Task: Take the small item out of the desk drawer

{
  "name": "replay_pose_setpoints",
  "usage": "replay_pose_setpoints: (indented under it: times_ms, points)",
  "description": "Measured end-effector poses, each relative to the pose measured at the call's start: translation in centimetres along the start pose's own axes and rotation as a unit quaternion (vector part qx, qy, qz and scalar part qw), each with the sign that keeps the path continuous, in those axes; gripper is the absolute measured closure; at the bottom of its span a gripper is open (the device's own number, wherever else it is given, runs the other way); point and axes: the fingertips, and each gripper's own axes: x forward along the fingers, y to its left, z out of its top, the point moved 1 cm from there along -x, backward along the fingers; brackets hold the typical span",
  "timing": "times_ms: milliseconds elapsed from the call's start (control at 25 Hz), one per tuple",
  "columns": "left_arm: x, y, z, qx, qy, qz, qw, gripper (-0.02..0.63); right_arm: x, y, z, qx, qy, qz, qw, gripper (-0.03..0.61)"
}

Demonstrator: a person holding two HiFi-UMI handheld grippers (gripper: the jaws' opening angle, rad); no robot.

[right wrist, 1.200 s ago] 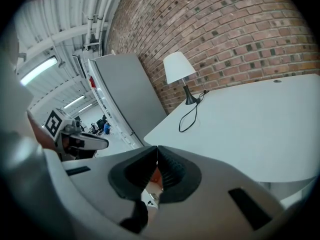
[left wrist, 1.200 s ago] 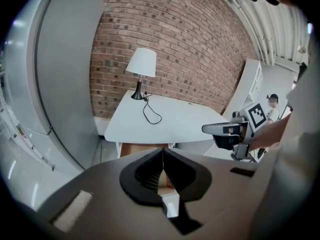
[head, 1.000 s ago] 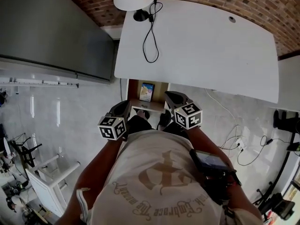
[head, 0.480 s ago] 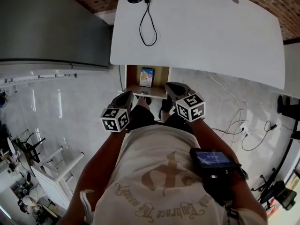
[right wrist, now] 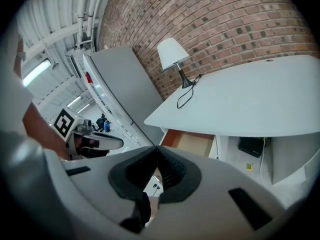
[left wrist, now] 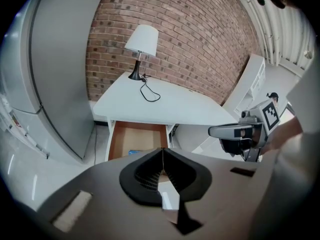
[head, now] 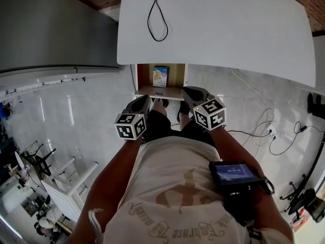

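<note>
Small item (head: 160, 77) in open desk drawer (head: 175, 75), untouched
Left gripper (head: 144, 100) and right gripper (head: 187, 91) both closed, empty; both sit nearer the drawer than a second ago

Cream tee (head: 172, 187) w/ tan print, dark shorts (head: 161, 125); left gripper (head: 147, 97) & right gripper (head: 186, 90) grey w/ b&w marker cubes (head: 131, 126)

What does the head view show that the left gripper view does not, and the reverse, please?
Only the head view: the screen device on the right arm and loose floor cables. Only the left gripper view: the lamp's white shade and the left tongs shut, empty. Both: the white desk, its black cable, and the open drawer with the small blue item.
</note>
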Motion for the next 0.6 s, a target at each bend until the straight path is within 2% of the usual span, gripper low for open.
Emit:
replay_pose_setpoints:
  times_ms: [200,600]
  points:
    - [1.7,0.2,-1.1,0.007,0.017,0.001,0.9998,0.606,-0.1,-0.6,-1.8,0.015,0.006,-0.006,1.000,0.572]
    - [4.9,1.5,-2.4,-0.003,0.038,0.002,0.9993,0.604,1.3,-1.6,-3.6,0.024,0.019,-0.013,0.999,0.572]
